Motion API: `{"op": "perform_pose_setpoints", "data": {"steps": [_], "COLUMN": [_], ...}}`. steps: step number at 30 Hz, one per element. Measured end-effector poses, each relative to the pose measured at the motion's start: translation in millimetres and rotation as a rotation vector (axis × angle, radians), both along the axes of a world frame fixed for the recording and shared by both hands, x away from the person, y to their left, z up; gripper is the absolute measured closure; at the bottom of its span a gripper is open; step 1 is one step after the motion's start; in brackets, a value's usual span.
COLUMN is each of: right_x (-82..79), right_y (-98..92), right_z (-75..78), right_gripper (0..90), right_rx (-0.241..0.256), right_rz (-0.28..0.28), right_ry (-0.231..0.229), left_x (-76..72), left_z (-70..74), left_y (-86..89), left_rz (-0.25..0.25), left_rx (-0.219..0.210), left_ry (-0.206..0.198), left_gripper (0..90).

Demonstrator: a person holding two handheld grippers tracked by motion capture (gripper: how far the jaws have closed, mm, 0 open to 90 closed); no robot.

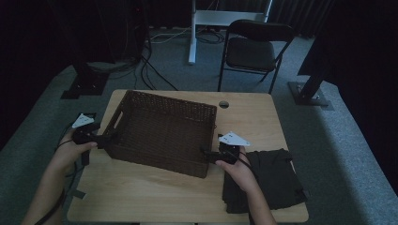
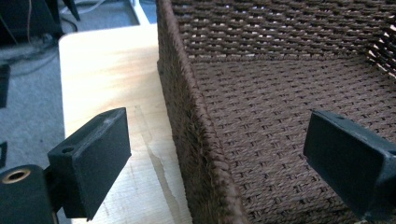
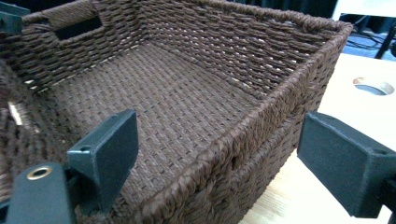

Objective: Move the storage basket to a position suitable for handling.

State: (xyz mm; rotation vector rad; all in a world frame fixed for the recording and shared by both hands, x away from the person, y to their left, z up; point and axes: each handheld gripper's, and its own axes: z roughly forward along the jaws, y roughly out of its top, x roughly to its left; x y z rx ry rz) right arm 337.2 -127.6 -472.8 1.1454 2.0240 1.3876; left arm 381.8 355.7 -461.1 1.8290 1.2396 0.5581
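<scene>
A dark brown woven basket (image 1: 159, 133) stands empty on the wooden table (image 1: 155, 192). My left gripper (image 1: 107, 139) is at its left wall, open, with the rim (image 2: 196, 112) between the two jaws: one jaw outside over the table, one inside. My right gripper (image 1: 206, 153) is at the basket's right front corner, also open, straddling the right wall (image 3: 261, 121) in the same way. A cut-out handle (image 3: 77, 27) shows in the far wall in the right gripper view. Neither pair of jaws touches the weave.
A dark folded cloth (image 1: 270, 180) lies on the table right of my right hand. A cable hole (image 1: 224, 104) sits near the table's far edge. A black folding chair (image 1: 253, 49) and a white desk leg (image 1: 192, 33) stand beyond the table.
</scene>
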Motion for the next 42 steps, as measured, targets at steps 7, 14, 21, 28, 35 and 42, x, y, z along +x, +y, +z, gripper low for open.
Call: {"op": "perform_pose_setpoints", "data": {"steps": [7, 14, 21, 28, 35, 42], "right_x": [2.4, 0.3, -4.0, -7.8, -8.7, -7.9], "right_y": [8.1, 13.2, 17.9, 22.0, 25.3, 23.6], "right_z": [-4.5, -10.4, -6.8, -5.0, -3.0, -2.5], "right_gripper": [16.4, 29.4, 38.1, 49.0, 55.6, 58.5], "right_rx": [-0.016, -0.033, -0.067, -0.051, -0.084, -0.093], "right_rz": [-0.049, -0.079, -0.100, -0.161, -0.199, -0.191], "right_ry": [0.011, 0.019, 0.024, 0.063, 0.059, 0.059], "left_x": [4.9, 1.8, -4.0, -10.4, -17.3, -32.7], "left_z": [-5.6, -4.9, -3.0, -3.3, -2.0, -1.6], "left_y": [-1.3, -5.4, -11.9, -18.7, -22.5, -26.6], "left_rz": [0.025, 0.059, 0.093, 0.208, 0.243, 0.280], "left_rx": [-0.032, -0.071, -0.022, -0.056, -0.045, -0.035], "left_ry": [0.019, 0.133, 0.056, 0.050, 0.061, 0.062], "left_gripper": [16.3, 39.8, 53.2, 70.9, 73.1, 73.3]}}
